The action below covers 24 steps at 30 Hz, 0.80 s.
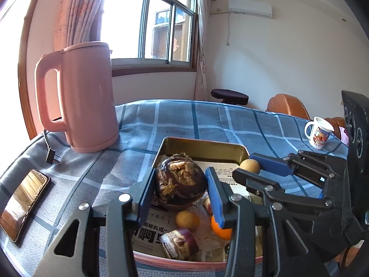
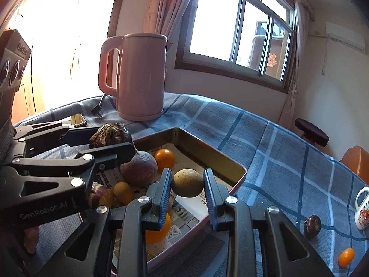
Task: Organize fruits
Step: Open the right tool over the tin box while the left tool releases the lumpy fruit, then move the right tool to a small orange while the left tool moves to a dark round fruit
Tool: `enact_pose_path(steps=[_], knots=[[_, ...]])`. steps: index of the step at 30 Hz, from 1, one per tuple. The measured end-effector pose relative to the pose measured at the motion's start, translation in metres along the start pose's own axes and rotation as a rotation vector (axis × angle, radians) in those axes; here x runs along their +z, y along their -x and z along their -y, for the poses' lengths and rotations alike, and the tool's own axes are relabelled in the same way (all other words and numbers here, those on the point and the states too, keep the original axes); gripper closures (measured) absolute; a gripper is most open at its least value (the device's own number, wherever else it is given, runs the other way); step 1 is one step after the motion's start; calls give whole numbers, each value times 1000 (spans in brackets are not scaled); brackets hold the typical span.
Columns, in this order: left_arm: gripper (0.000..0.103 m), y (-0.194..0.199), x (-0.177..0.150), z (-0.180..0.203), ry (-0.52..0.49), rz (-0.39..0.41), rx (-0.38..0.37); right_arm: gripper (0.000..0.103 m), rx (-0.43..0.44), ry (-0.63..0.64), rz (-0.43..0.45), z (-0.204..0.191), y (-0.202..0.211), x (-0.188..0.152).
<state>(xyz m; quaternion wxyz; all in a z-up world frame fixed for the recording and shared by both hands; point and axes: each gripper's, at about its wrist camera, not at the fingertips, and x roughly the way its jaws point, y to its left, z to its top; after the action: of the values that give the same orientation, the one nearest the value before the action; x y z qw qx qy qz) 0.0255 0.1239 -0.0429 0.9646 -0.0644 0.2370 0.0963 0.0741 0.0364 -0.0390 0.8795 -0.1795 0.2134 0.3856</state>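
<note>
Left wrist view, dark husky fruit (image 1: 180,182), gold-lined tin (image 1: 203,149)

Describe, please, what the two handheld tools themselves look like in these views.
Both tools, left and right, are matte black linkage frames joined by silver rivets. Each ends in two flat fingers faced with ribbed blue pads. The left one's side reads "GenRobot.AI" in pale lettering, and its black head block carries round lens-like rings. No cables or sleeves are visible.

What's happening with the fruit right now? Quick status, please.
Left hand-held gripper shut on dark scaly fruit. Right hand-held gripper shut on tan round fruit. Both over the tin tray. Nothing blocking.
</note>
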Motion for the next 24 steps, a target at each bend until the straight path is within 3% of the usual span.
enact_pose_path(steps=[13,15,17,19,24], knots=[[56,-5,0,-2,-7,-32,14,73,45,12,-66,-6,-11,-2],[48,-3,-1,-2,-8,-22,22,67,58,18,-82,-8,-13,-3],[39,0,-1,-2,-2,-14,30,52,58,26,-75,-10,-11,-3],[32,5,0,-2,12,5,30,46,45,28,-51,-9,-5,-4],[29,16,10,10,9,46,24,46,5,28,-37,5,12,-8]])
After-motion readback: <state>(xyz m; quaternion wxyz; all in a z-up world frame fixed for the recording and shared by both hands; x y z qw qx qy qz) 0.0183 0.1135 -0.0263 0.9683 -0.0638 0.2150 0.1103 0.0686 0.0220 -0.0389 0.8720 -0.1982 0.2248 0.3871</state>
